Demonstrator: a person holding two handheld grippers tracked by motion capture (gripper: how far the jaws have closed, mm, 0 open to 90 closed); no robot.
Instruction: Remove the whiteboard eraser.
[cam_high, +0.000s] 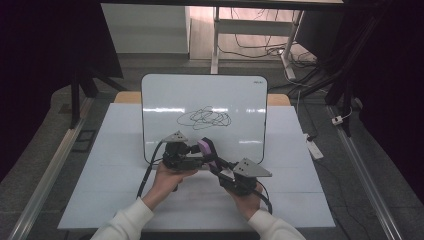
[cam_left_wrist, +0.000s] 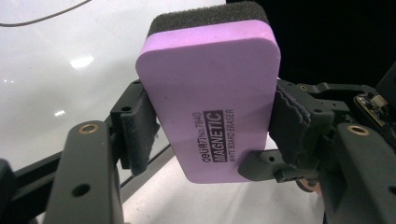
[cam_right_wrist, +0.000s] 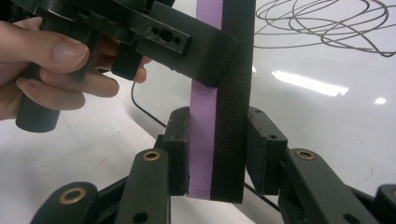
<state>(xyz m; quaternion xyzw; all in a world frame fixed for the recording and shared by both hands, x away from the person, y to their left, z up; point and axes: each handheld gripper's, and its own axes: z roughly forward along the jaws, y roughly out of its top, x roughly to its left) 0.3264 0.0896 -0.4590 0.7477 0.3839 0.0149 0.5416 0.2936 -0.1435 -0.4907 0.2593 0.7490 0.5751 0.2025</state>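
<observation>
Item: eraser (cam_left_wrist: 210, 93), purple with black felt, held above the near edge of the whiteboard (cam_high: 165, 100).

Right gripper (cam_right_wrist: 217, 154): clamped across its thickness, felt to back.

Left gripper (cam_left_wrist: 210, 135): jaws narrowed onto its long edges, both pads touching.

Handover advice: confirm the left grip is firm before the right lets go; keep the felt facing the scribble (cam_high: 204, 118).

Containers: none.

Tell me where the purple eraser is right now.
In the high view the purple eraser sits mid-table, clamped between the left gripper and right gripper, over the whiteboard's lower edge, below the scribble.
</observation>
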